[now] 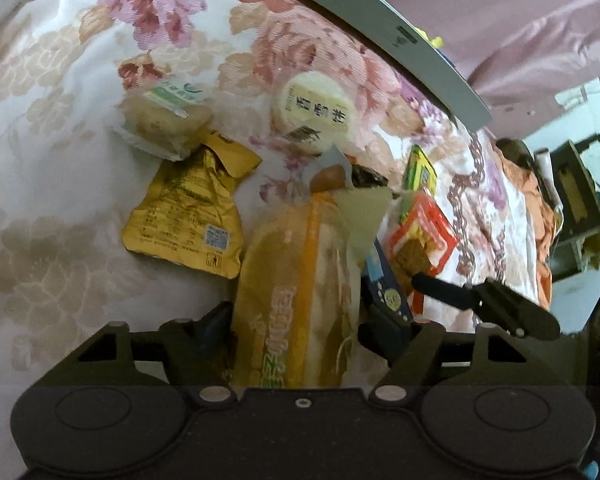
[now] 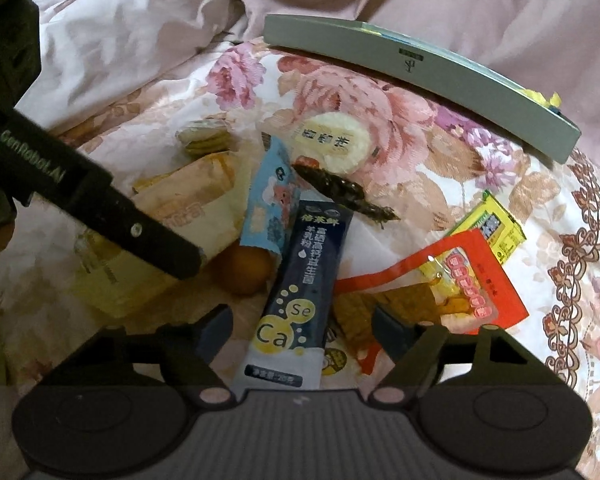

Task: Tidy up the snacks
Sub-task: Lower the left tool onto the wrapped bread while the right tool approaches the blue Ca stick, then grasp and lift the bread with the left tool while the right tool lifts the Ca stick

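Left wrist: jaws at bread pack (image 1: 296, 300) edges, grip unclear; right jaws apart around sachet (image 2: 300, 280).

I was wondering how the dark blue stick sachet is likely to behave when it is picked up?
The dark blue stick sachet looks thin and flat, so probably light and floppy. Its glossy film may be slippery. It overlaps the red packet, which could shift.

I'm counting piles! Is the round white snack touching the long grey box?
Apart. The right wrist view shows flowery cloth between the round white snack and the long grey box.
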### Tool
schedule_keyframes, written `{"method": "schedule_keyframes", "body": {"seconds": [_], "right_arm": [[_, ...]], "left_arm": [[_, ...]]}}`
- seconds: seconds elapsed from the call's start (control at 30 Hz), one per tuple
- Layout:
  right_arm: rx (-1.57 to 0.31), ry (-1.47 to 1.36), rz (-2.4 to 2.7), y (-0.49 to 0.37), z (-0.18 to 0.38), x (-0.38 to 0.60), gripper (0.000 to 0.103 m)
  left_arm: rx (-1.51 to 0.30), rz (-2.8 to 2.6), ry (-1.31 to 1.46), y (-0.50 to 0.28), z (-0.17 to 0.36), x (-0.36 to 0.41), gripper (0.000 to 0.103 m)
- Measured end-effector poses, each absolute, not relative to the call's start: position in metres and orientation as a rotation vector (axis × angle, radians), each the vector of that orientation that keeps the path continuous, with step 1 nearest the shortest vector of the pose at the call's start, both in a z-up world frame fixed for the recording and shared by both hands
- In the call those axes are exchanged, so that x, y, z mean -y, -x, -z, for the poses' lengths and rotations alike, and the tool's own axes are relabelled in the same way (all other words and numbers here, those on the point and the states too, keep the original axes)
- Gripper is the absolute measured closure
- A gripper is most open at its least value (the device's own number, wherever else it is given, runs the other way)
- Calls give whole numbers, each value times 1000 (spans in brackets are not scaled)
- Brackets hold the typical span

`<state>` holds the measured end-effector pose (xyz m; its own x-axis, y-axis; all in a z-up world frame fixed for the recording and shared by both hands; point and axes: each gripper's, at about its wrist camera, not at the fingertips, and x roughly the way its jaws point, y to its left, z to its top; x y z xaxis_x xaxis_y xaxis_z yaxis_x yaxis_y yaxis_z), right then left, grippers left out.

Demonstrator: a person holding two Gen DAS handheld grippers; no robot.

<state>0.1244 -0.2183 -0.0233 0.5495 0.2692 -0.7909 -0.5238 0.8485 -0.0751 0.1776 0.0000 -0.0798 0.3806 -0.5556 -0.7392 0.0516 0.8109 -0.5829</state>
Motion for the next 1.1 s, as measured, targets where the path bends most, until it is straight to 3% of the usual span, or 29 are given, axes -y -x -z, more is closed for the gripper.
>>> {"method": "schedule_keyframes", "body": {"seconds": [0.2, 0.4, 0.57, 0.93, 1.1], "right_arm": [[-878, 289, -457, -130, 26, 216, 33], [-868, 300, -455, -130, 28, 211, 58], [-872, 295, -458, -129, 27, 212, 61], [-879, 327, -457, -128, 30, 207, 56], [-860, 366, -456, -123, 31, 204, 61]], "left_arm": [[-1121, 403, 506, -184, 82, 7, 31], [-1118, 405, 462, -176, 81, 10, 41], [-1097, 399, 421, -166, 74, 13, 48], [-1101, 432, 429, -175, 86, 20, 48], [-1095, 432, 427, -173, 86, 20, 50]]}}
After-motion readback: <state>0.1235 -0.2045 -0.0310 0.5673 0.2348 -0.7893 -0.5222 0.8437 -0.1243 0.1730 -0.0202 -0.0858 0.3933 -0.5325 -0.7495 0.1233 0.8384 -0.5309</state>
